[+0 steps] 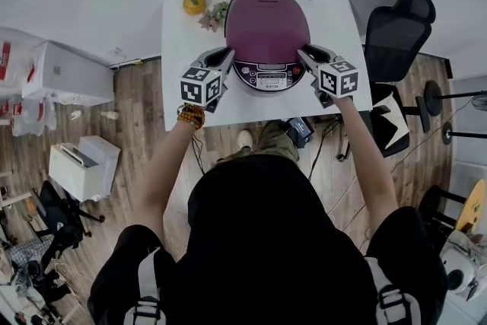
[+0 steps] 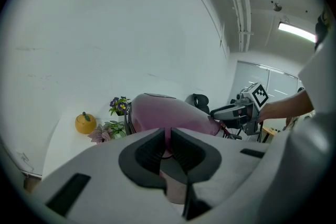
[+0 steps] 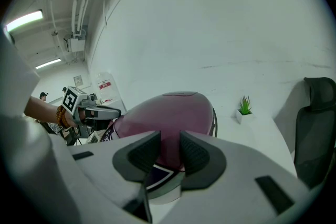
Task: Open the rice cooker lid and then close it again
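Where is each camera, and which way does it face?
Head view: on the person's head, facing steeply down at the rice cooker on the table; arms and torso show.
Left gripper view: on the left gripper, looking along its jaws at the rice cooker; right gripper opposite.
Right gripper view: mirrored, left gripper opposite.
All three share the rice cooker.

Rice cooker [image 1: 268, 42], purple lid [image 1: 267, 25] closed, upright on white table [image 1: 176, 49]

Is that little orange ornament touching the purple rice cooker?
Apart. The head view shows the orange ornament well left of the rice cooker, with small plants between them.
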`<state>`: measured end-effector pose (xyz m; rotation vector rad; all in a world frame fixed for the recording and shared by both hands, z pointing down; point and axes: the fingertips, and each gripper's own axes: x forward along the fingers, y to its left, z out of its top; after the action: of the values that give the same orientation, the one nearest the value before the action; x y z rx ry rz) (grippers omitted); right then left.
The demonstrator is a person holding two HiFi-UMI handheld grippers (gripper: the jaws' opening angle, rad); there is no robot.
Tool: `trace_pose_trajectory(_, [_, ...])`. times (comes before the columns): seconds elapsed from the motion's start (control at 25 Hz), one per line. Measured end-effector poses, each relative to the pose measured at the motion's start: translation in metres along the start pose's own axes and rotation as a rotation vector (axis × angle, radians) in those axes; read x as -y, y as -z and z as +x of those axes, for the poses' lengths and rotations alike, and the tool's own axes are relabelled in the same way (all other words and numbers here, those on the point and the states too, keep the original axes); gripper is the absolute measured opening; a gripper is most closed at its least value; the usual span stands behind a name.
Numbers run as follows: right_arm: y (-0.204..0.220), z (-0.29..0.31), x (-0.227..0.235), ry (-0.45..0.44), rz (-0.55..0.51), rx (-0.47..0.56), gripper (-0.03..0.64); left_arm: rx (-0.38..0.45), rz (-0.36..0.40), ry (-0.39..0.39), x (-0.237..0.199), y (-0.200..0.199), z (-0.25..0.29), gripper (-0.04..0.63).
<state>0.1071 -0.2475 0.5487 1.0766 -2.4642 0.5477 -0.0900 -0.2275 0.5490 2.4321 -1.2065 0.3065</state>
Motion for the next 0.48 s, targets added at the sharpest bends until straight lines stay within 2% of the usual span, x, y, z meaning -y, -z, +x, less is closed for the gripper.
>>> trace_pose_trajectory(0.48, [0.0012,-0.0004,0.0013,0.018,0.012,0.027,0.11,0.021,-0.034,-0.003,-0.0011,0.0013,-0.0005,0.052])
